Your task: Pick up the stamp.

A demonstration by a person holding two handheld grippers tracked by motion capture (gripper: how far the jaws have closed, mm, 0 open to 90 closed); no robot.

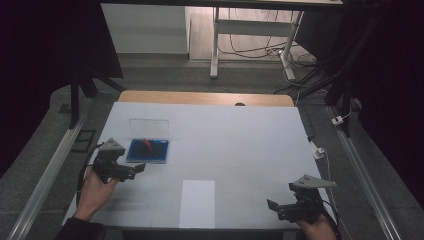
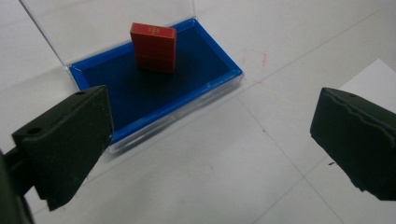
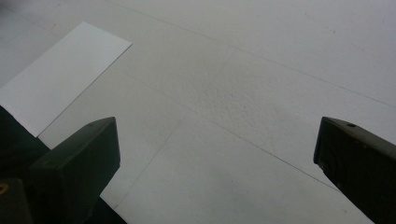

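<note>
From the high view, you hold the left gripper (image 1: 131, 170) near the bench's (image 1: 240, 145) left edge, just short of the blue case (image 1: 147, 151), whose clear lid (image 1: 149, 128) stands up at its far side, so the way in from your side is free. Your right gripper (image 1: 278, 206) sits low at the near right corner, well apart from the case and out of the way. A white sheet (image 1: 197, 203) lies at the middle of the near edge.

In the left gripper view, your jaws stand wide apart and hold nothing, aimed at the case (image 2: 154, 88). The red box (image 2: 153, 47) stands upright inside it toward the lid side, easy to close on from above.

In the right gripper view, your jaws are likewise spread and empty over bare bench (image 3: 261, 93), with the sheet (image 3: 60, 74) off to the side.
</note>
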